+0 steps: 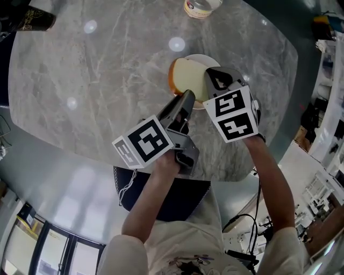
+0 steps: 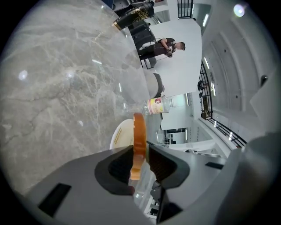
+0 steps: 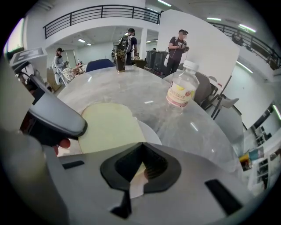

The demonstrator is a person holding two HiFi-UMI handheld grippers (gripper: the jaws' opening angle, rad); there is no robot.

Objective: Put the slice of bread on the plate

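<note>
Bread slice (image 2: pixel 139 132) clamped in left gripper (image 2: pixel 139 154), over plate (image 2: pixel 120 135)

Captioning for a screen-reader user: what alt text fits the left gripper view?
The left gripper is shut on the slice of bread, seen edge-on, with the plate behind it on a marble table. A bottle stands beyond.

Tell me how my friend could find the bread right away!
Start at the big grey marble table and find the round white plate on it. Over that plate is a pale slice of bread with an orange-brown crust, pinched in the left gripper. It is the only food; the clear plastic bottle stands farther off.
</note>
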